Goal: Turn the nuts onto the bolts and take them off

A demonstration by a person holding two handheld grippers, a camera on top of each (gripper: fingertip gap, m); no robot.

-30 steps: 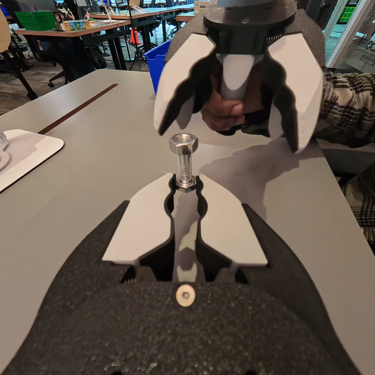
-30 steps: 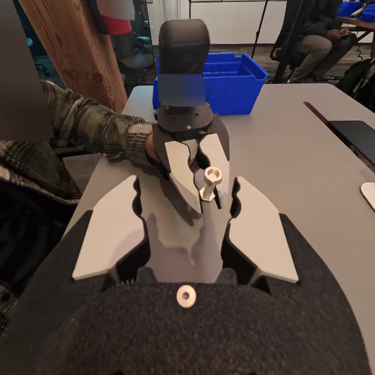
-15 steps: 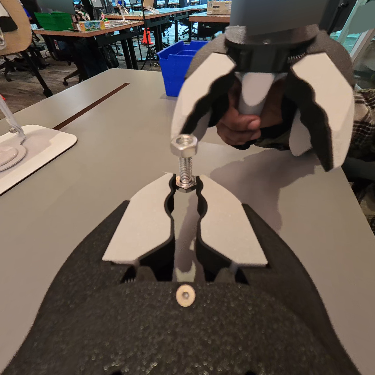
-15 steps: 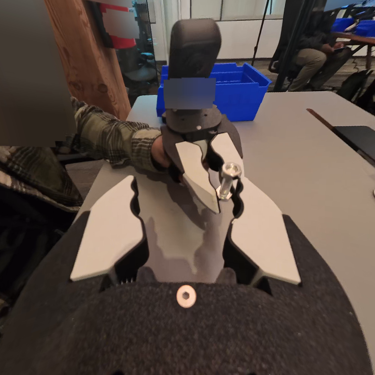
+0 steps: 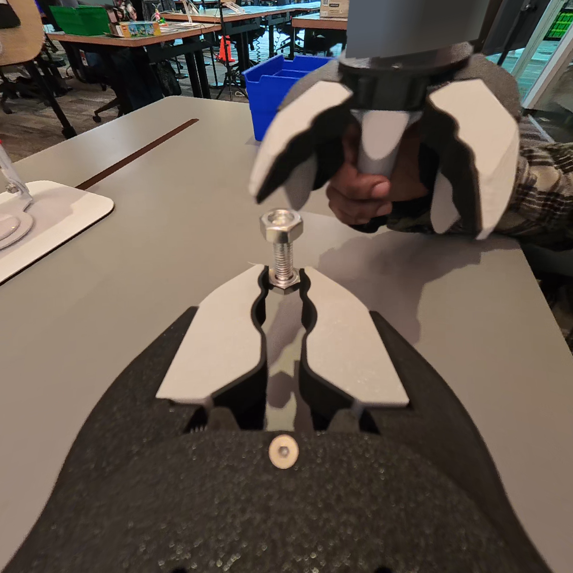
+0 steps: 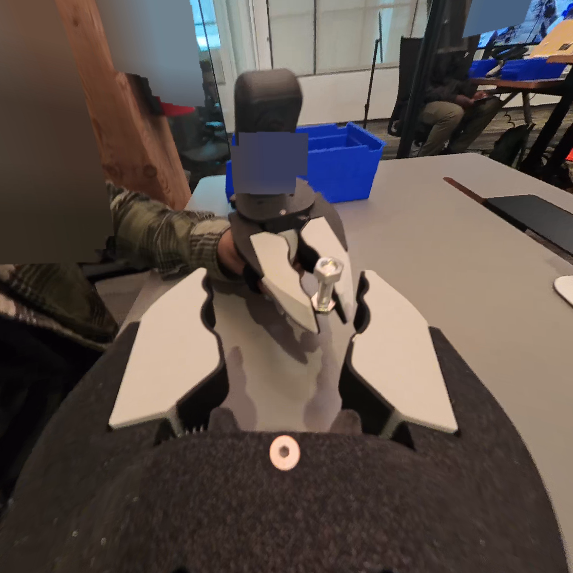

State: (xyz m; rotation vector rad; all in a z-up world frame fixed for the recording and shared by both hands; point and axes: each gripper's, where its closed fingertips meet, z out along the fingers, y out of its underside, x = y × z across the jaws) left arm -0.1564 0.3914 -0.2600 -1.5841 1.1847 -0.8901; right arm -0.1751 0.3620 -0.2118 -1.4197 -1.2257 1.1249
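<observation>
Grey table (image 5: 124,279) fills the left wrist view: the left gripper (image 5: 282,280) pinches the nut (image 5: 283,281) at the foot of an upright bolt (image 5: 281,245), head up. Right wrist view: the right gripper (image 6: 283,297) is spread wide, facing it, near the bolt (image 6: 325,286), not touching.

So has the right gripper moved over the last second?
Yes. In the left wrist view the right gripper has slid rightward in the image against the blue bin, which it mostly hid a second ago. That camera shifted slightly too.
</observation>
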